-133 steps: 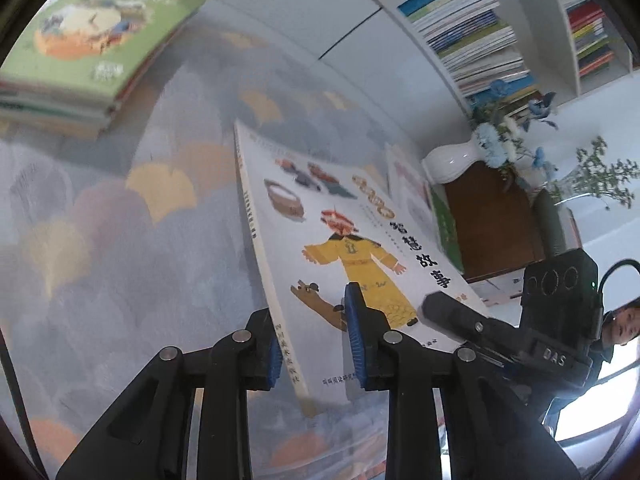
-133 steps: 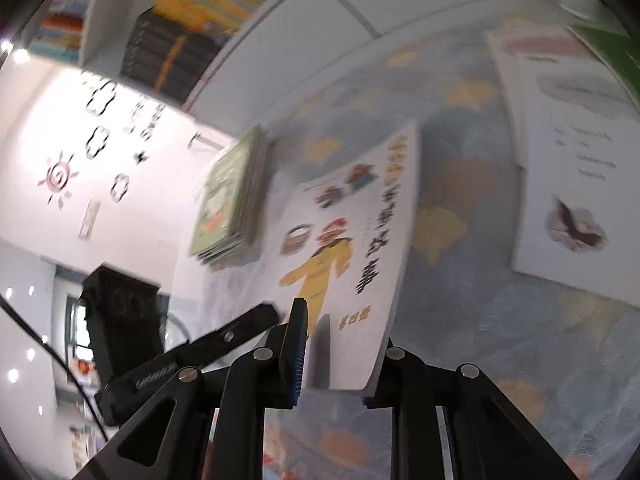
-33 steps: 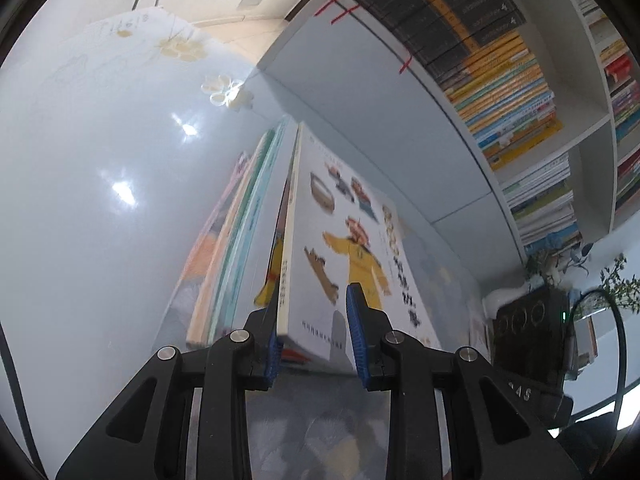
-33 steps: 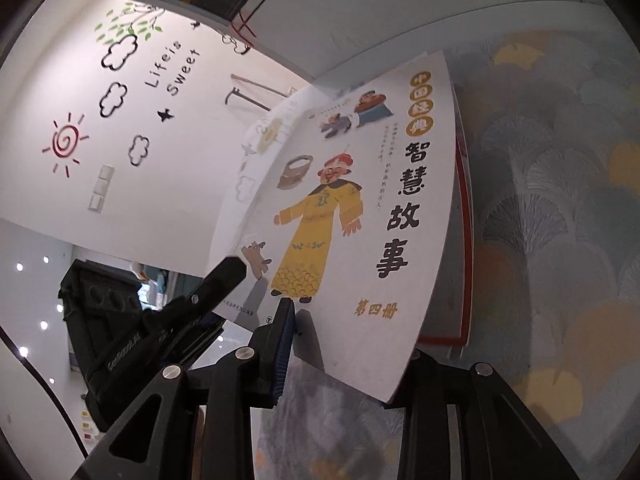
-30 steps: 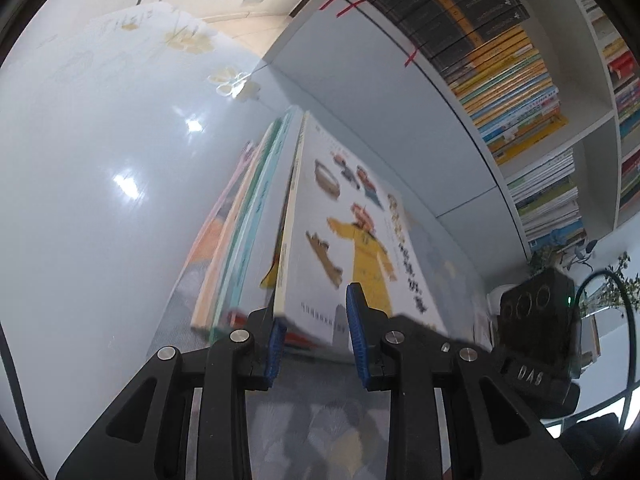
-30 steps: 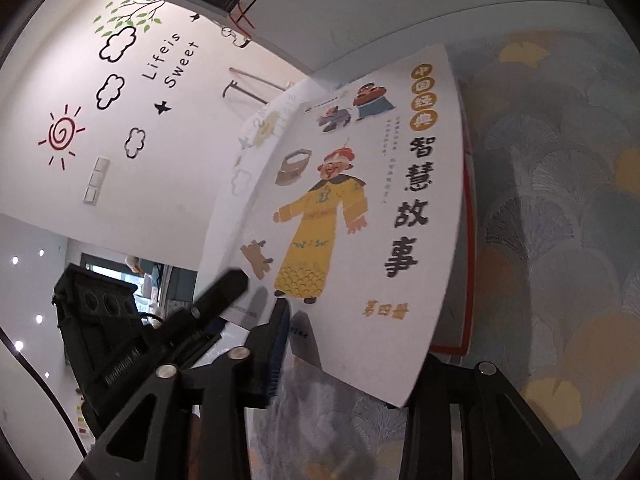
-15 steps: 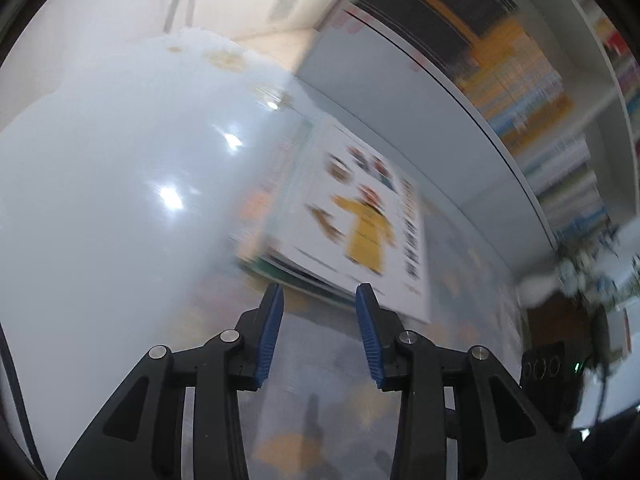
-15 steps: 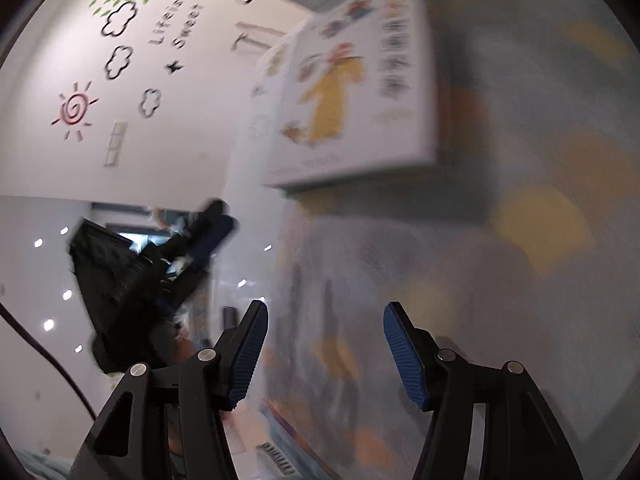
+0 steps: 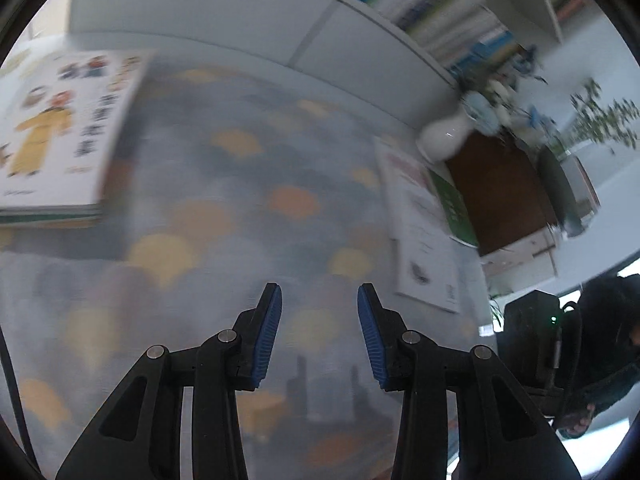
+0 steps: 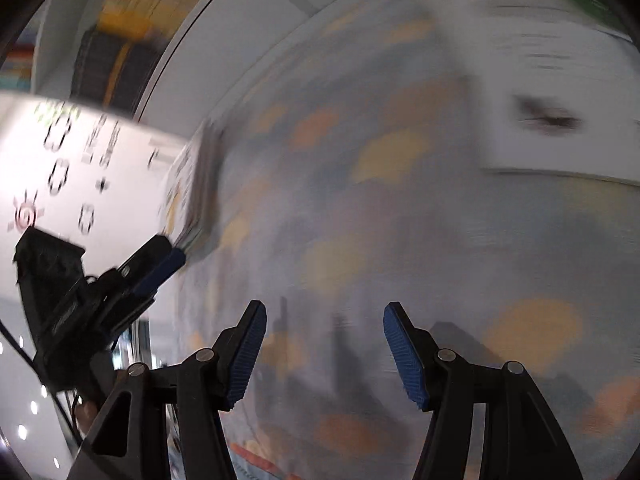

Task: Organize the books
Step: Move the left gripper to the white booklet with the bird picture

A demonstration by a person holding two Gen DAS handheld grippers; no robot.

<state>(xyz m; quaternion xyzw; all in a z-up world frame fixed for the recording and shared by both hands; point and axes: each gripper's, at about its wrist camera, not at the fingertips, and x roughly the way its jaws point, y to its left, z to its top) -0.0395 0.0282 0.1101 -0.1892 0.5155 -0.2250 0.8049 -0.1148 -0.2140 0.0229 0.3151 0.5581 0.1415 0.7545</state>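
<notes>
Both grippers are empty above the patterned cloth, jaws apart.

In the left wrist view, the left gripper [image 9: 319, 292] hangs over the cloth [image 9: 248, 208]; the book stack [image 9: 60, 120] lies far left, two loose books [image 9: 424, 232] right, near a white vase [image 9: 442, 142] and bookshelf [image 9: 440, 8]. The right wrist view, blurred, shows the right gripper [image 10: 324, 312], the stack [image 10: 192, 196] edge-on with nothing on the cloth between, and a decorated wall [image 10: 68, 168].
</notes>
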